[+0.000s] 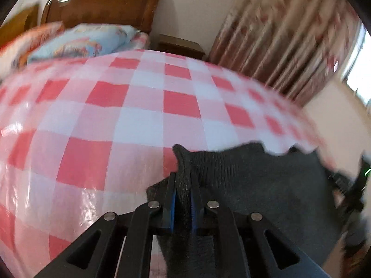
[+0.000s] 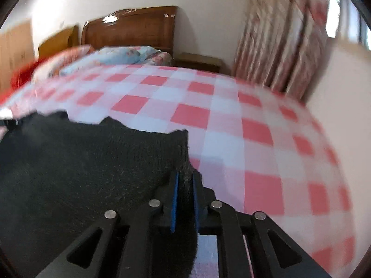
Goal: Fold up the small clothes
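Observation:
A dark grey knitted garment (image 1: 255, 185) hangs stretched between my two grippers above a red-and-white checked cloth (image 1: 139, 106). In the left wrist view my left gripper (image 1: 183, 176) is shut on the garment's left corner, and the knit bunches up between the blue pads. The other gripper shows blurred at the right edge of that view. In the right wrist view my right gripper (image 2: 185, 176) is shut on the same garment (image 2: 81, 162) at its right corner. The cloth's far edge is wavy. Both views are motion-blurred.
The checked cloth (image 2: 231, 120) covers a bed. Pillows (image 1: 78, 41) lie at its head against a wooden headboard (image 1: 104, 4). A small wooden nightstand (image 1: 180, 45) stands beside it, with patterned curtains (image 1: 289, 41) and a bright window on the right.

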A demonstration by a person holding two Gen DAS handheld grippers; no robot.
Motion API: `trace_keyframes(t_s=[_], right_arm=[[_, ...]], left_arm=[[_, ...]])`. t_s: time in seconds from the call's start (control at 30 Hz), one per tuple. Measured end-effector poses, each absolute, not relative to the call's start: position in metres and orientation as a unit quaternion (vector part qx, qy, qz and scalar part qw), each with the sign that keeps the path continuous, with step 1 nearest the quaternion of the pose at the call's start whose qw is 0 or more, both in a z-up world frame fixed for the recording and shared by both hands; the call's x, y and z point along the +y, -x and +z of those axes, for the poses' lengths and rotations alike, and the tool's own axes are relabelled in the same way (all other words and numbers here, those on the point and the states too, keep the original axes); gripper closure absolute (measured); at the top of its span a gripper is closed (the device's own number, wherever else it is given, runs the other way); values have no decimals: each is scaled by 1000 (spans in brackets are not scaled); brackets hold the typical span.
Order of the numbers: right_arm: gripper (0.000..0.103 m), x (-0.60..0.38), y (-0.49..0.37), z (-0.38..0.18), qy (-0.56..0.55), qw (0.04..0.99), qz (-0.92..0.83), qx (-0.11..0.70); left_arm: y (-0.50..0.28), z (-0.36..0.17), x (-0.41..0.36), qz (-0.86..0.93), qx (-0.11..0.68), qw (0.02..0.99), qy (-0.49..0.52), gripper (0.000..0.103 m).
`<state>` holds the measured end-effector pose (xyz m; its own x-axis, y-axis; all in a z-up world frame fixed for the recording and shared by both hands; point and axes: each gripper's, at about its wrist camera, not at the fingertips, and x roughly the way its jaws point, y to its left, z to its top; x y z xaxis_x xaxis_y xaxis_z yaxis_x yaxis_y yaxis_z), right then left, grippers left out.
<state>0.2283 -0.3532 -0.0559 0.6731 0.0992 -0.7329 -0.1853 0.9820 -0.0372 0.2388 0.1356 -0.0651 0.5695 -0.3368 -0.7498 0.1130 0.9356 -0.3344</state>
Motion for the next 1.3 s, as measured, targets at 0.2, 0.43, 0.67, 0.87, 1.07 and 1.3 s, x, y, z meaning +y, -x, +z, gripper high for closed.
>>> trace_keyframes(t_s=[0.2,0.43,0.67,0.87,1.07,1.3], right_arm=[[0,-352,-213,-2,35,931,58,358],[0,-223,-225,-1,107,912,171,357],[0,-186,-223,-53,149,872,195,424],[0,-280,-227,-57,103,887,68,445],[0,-292,-227,-62,66,888,69,449],[0,-295,-227,-60,66,895,65,436]], left_arm=[[-222,-12,136,-34,382,917,105,83],[-224,-3,33,-107,394,913,16,74],[-220,-61,34,-102,446,889,3,75],[-204,-61,80,-65,438,895,55,75],[-199,-62,78,-64,422,903,56,74],[-207,-65,78,-57,416,906,46,74]])
